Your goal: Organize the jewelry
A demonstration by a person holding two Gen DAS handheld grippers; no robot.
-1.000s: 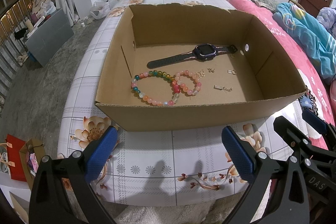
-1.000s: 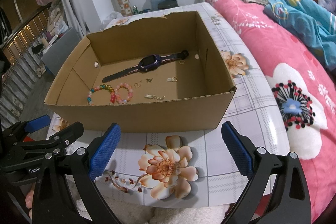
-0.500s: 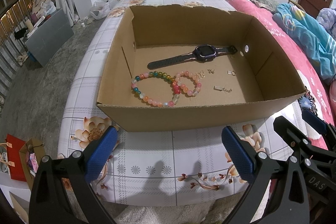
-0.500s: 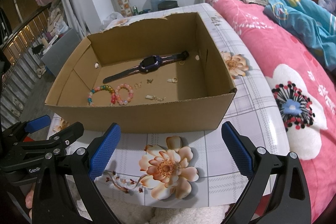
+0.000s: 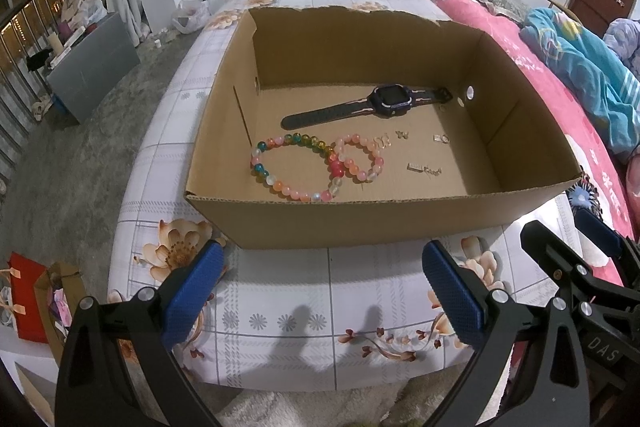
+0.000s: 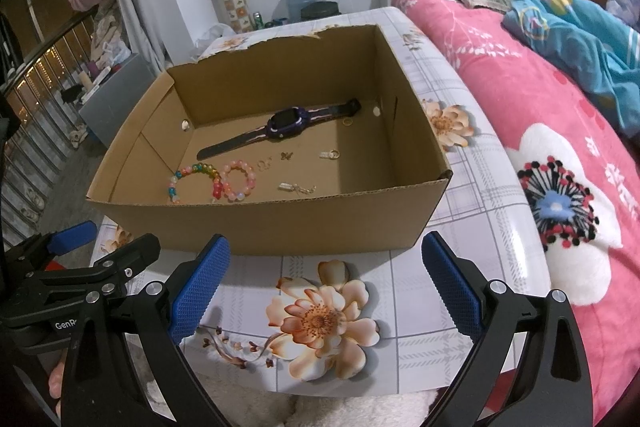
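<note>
– What's on my table (image 5: 328, 291)?
– I see the cardboard box (image 5: 360, 223) there; its floor holds a watch (image 5: 390, 101), a multicolored bracelet (image 5: 288, 167) touching a pink bracelet (image 5: 360, 159), and tiny charms (image 5: 424, 169).
– My grippers?
– Left gripper (image 5: 324, 291) and right gripper (image 6: 324, 283) both gape empty, before the box.

Two black plastic frames, blue cross-hatched pads (image 5: 192, 291) on each fingertip. Silver screws at the joints. White "DAS" lettering on right hand-held gripper (image 6: 324, 287), "GenR…" on left hand-held gripper (image 5: 322, 287).
</note>
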